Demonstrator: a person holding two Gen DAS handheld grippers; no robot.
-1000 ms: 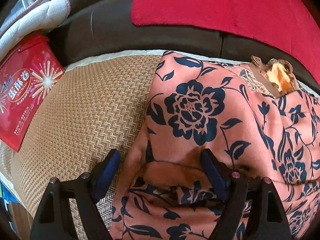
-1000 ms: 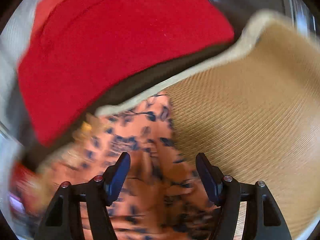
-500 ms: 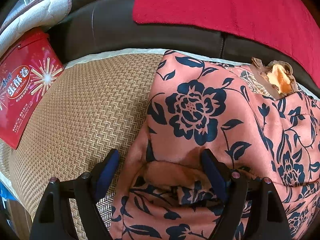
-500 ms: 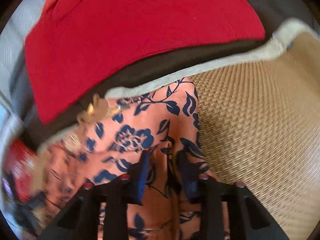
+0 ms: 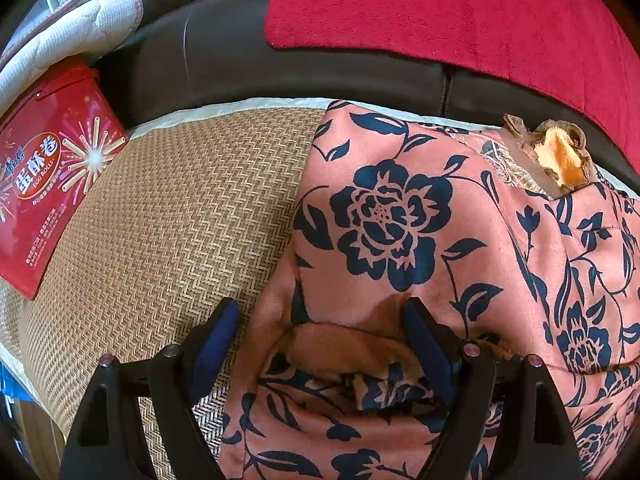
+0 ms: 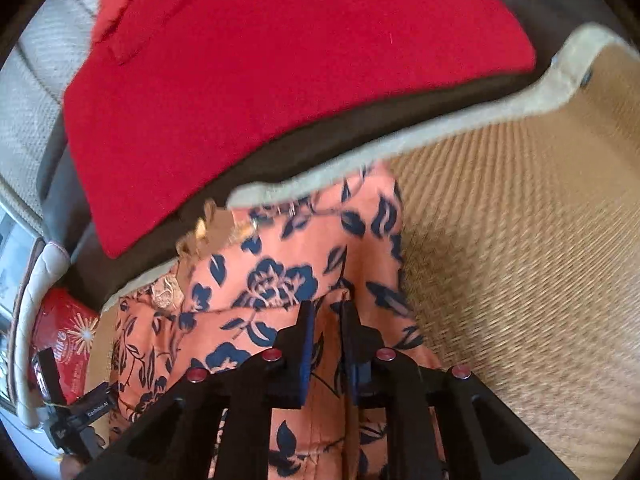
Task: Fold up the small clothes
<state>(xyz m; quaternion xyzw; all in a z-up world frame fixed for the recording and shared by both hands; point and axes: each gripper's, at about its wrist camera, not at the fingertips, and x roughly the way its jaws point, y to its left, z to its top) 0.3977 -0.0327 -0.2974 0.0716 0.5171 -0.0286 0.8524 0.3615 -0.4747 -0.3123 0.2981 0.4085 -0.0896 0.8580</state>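
Note:
A salmon-pink garment with dark blue flowers (image 5: 400,216) lies on a woven straw mat (image 5: 180,220). Its collar with an orange lining (image 5: 560,156) is at the far right. My left gripper (image 5: 320,320) is open, its fingers either side of a folded edge of the cloth near the garment's left side. In the right wrist view the same garment (image 6: 280,272) shows, and my right gripper (image 6: 326,320) is shut on a raised fold of it near its right edge.
A red egg-roll box (image 5: 48,184) lies at the mat's left. A dark sofa back (image 5: 280,72) with a red blanket (image 5: 460,12) runs behind. A white padded item (image 5: 72,36) is far left. Mat extends right (image 6: 520,240).
My right gripper has closed from wide open onto a fold of the garment and lifted it slightly. My left gripper has stayed open in the same place.

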